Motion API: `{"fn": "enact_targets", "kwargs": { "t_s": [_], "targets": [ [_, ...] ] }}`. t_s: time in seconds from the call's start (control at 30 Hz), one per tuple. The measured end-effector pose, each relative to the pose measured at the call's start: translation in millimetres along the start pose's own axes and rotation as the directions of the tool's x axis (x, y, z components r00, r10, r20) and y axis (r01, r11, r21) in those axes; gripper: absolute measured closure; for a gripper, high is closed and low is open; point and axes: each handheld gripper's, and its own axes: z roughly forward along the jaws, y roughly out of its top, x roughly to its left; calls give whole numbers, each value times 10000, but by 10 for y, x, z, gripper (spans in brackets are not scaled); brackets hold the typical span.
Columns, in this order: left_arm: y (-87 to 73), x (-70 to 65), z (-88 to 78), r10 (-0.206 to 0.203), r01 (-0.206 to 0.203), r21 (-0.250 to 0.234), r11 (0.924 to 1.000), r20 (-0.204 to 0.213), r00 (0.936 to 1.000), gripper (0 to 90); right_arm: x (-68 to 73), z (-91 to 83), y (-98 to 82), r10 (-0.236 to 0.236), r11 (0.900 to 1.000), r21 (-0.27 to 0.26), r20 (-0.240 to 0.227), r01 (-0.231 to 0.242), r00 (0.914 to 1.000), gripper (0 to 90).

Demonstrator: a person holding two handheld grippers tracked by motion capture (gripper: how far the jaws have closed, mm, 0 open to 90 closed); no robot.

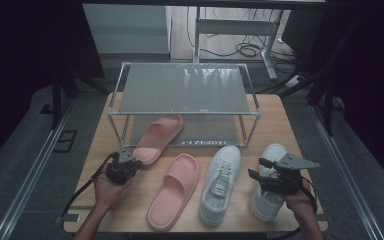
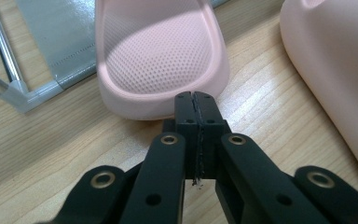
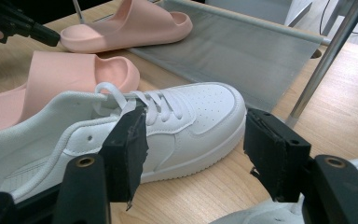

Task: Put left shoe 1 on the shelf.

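Observation:
Two pink slippers and two white sneakers lie on the wooden table (image 1: 275,125). One pink slipper (image 1: 158,136) rests partly on the rack's lower shelf, its heel (image 2: 158,65) toward me. My left gripper (image 1: 129,160) is shut, its closed tips (image 2: 196,100) right at that heel's rim with nothing between them. The other pink slipper (image 1: 175,192) lies beside a white sneaker (image 1: 221,182). My right gripper (image 1: 256,168) hovers open over the second white sneaker (image 1: 266,200). In the right gripper view, its jaws (image 3: 193,149) stand wide apart in front of the first sneaker (image 3: 191,116).
A two-tier metal shoe rack (image 1: 185,114) stands at the back of the table, its grey lower shelf (image 3: 242,51) and a corner post (image 2: 4,46) close by. Dark curtains flank the table; cables lie on the floor behind.

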Motion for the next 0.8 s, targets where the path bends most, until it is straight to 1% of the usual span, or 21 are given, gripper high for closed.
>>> {"fn": "enact_targets", "kwargs": {
  "t_s": [0.23,0.6,0.63,0.7,0.77,0.8],
  "targets": [
    [17,5,28,-13,12,31,10000,76,10000,900,5,10,0,-7,10000,21,-17,7,10000,398],
    [120,26,183,-225,227,-107,9997,204,9995,900,-1,13,-4,5,10000,29,-14,-5,10000,398],
    [131,28,195,-163,165,-92,9998,174,9997,900,-1,13,-4,5,10000,29,-14,-5,10000,398],
    [170,0,217,147,-148,-45,9999,-51,9999,900,-5,14,-5,7,10000,39,-17,-7,10000,398],
    [208,-22,246,288,-288,29,9996,-72,9996,900,-1,20,-5,-15,10000,56,-30,15,10000,398],
    [218,-24,257,280,-280,29,9996,-36,9996,900,-1,20,-5,-15,10000,56,-30,15,10000,398]
  ]
}}
